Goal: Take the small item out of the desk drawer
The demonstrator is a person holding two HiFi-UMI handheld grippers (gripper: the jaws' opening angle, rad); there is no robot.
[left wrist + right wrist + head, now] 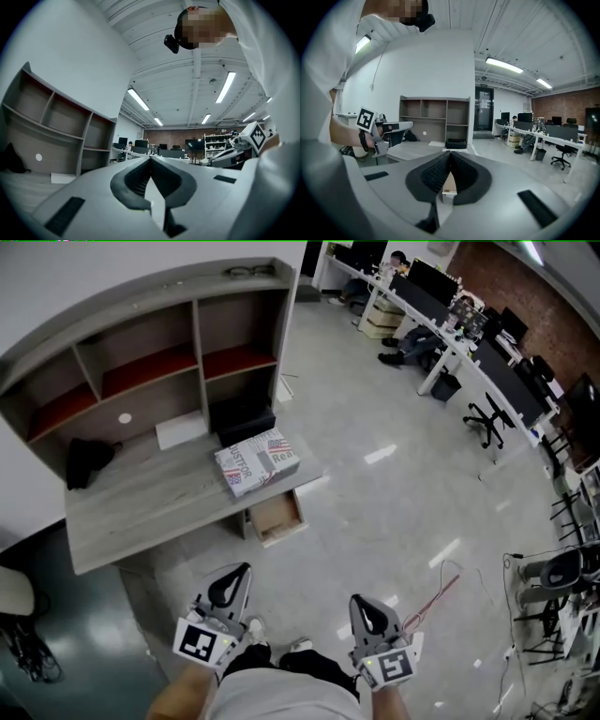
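The left gripper (240,574) and right gripper (360,604) held fingers together, empty. The open pale wooden drawer (277,516) lay well beyond their tips. Its item was unseen, probably light — best pinched across its sides.

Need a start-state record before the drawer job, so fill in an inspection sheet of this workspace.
Surface: grey desk with a shelf hutch at its back.
Job's things: drawer under the desk edge near the printed box, pulled open; contents too small to tell.
Clutter: printed box, black bag, white sheet and black tray on the desk.
Grippers: left tool and right tool both shut, empty, held low, apart from the desk.
Cables: red cable on the floor; dark cables at lower left.
Surroundings: office desks with monitors, seated people, chairs.
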